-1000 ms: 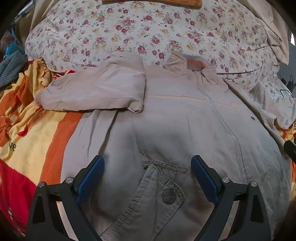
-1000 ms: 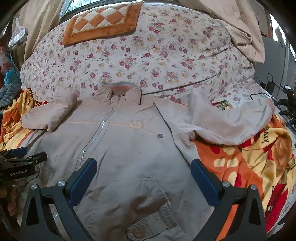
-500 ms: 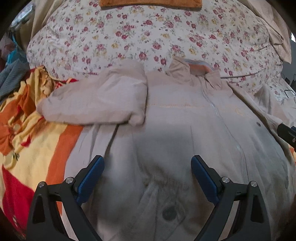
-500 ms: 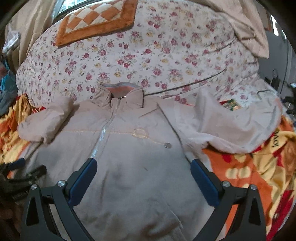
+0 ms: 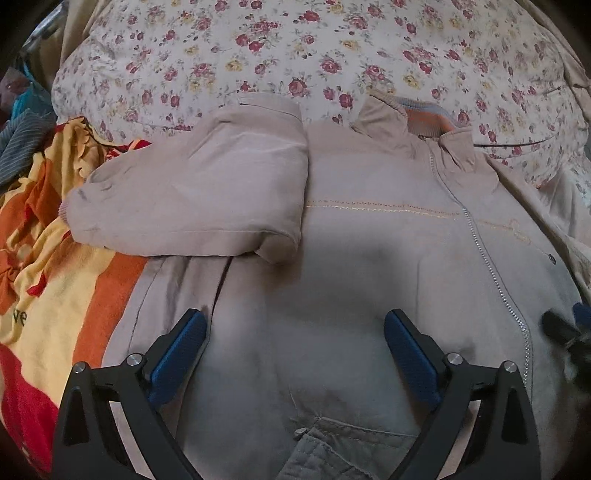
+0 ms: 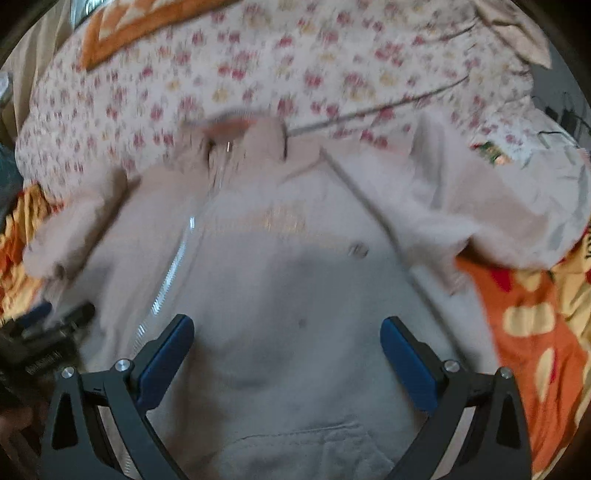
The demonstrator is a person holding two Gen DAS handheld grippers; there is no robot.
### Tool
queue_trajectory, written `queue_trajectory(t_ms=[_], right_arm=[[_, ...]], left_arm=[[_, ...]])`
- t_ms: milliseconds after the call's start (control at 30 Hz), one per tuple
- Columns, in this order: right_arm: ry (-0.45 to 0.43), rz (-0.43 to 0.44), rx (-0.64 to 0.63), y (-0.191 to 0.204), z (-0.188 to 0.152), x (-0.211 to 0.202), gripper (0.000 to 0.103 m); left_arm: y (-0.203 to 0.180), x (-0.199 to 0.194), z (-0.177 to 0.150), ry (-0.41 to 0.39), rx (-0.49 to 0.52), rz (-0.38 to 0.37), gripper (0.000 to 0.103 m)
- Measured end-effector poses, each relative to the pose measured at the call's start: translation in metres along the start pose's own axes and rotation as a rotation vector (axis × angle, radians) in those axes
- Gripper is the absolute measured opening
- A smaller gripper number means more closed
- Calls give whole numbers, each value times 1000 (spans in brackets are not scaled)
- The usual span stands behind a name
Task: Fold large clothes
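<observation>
I am holding my left hand-held gripper [image 5: 295,332] over the lower front of the beige jacket [image 5: 369,258], its blue fingers [image 5: 177,354] standing wide apart with nothing between them. The jacket is lying face up on the bed, zipped, its collar [image 5: 410,122] resting against the floral quilt [image 5: 295,48] behind it. On my left side one sleeve [image 5: 199,199] is lying folded across itself, its cuff end reaching out over the orange-and-yellow blanket [image 5: 55,288] — the fold is sitting just beside the chest seam. A flap pocket [image 5: 332,450] is showing near the hem, between my left fingers.

My right hand-held gripper [image 6: 286,334] is hovering over the other half of the jacket's front, jaws likewise spread and gripping nothing. That view is smeared with blur, so fine detail is hard to read. The zipper [image 6: 173,266] is running down left of my fingers, and the other sleeve [image 6: 498,206] is spreading out to the right over the blanket — bunched rather than flat. An orange checked cushion [image 6: 147,26] is sitting on the quilt at the far side.
</observation>
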State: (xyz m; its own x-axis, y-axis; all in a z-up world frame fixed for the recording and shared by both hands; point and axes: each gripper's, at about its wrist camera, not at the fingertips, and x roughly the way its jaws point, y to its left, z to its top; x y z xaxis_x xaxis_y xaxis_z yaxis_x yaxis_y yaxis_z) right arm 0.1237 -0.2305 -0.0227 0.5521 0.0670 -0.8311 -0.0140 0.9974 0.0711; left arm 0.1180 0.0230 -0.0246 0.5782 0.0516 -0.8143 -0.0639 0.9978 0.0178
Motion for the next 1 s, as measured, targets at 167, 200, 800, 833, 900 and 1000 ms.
queue_trajectory(t_ms=[167,200,800,833,900,1000], right_arm=[[-40,-19,-35,6,-7,0,103],[-42,-15,-35,6,-7,0,103],[-77,2,-60,7,-19,-6,103],[-77,0,-61,7,-19,-6,103],[-75,-6,-64,7,-19,-6,103],[-74,-30,-79,11,-20,-6,103]], left_arm=[[1,2,-1,-6,-4,2,93],[1,2,-1,-6,-4,3,94],[51,-26,30,-31,-58,-8,90],[66,-29,36,-38,-76,1,90],[114,-30,53,-42,-148,2,90],[187,-13,65,-2,-274,-65,88]])
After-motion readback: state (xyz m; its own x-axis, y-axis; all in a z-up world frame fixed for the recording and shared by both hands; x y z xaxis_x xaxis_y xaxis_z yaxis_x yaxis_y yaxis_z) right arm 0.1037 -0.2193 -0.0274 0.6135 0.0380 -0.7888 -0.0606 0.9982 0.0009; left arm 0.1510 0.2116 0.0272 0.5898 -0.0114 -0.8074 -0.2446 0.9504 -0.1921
